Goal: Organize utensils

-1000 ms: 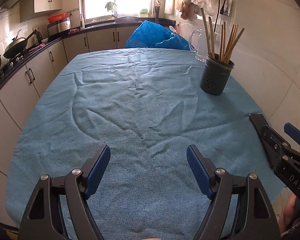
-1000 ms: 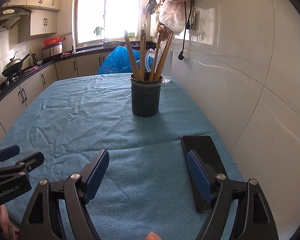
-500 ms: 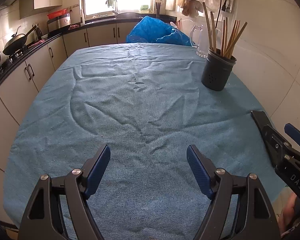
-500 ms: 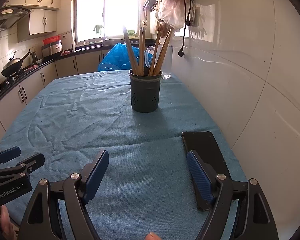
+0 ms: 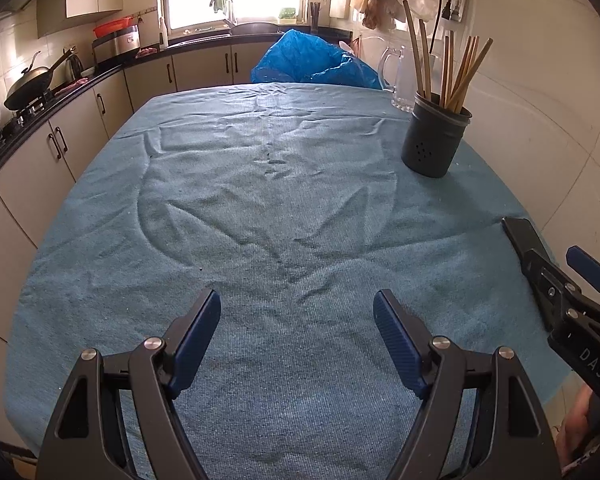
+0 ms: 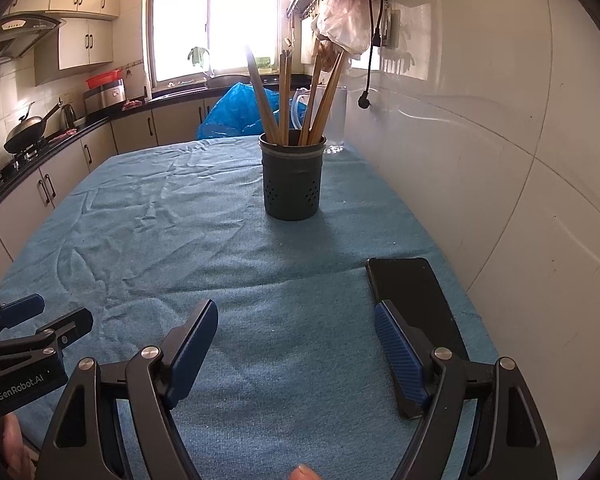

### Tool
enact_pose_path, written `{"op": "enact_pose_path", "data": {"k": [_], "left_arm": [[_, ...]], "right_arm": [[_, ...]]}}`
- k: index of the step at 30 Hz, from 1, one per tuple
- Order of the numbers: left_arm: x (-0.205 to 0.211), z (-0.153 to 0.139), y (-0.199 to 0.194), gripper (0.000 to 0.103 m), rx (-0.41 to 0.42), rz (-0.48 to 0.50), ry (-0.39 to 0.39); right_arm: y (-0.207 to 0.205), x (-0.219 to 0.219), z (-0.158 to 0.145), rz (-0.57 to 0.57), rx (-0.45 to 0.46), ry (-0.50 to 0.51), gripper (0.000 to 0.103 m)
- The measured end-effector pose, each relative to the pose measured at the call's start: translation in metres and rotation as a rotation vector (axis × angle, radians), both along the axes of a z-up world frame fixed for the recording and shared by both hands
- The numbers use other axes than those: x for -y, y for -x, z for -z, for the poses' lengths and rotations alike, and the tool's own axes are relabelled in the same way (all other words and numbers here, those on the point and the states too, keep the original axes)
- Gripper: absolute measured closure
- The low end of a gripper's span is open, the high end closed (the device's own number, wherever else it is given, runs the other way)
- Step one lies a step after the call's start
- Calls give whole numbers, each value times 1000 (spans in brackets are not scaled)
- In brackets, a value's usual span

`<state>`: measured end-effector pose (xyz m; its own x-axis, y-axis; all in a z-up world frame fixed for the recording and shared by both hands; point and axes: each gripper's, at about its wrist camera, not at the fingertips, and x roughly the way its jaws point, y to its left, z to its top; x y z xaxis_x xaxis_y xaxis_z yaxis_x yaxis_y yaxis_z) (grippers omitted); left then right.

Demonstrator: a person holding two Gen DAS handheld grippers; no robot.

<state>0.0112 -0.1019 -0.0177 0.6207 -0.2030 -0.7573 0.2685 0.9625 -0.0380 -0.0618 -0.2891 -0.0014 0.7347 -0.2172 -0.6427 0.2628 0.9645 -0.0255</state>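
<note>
Both grippers empty, jaws spread: chopsticks (image 6: 288,100) stand near-upright in holder (image 6: 293,184) at the surface's far right by the wall, straight ahead of right gripper (image 6: 296,340), which is likely nearer than left gripper (image 5: 298,336).
</note>
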Motion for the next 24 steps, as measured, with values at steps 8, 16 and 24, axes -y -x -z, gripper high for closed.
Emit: {"op": "enact_pose_path", "data": {"k": [8,16,24], "left_arm": [[-1,1,-1,25,-2,-1,4],[-1,1,0,25,-3,-1,6],[-2,2,0,25,-7,-1,7]], "right_arm": [[0,-2,2,-4,-9,-2,19],[-1,-4,2,-7,-14,-4,19],[1,-6,3,-9,-19,-5,19]]}}
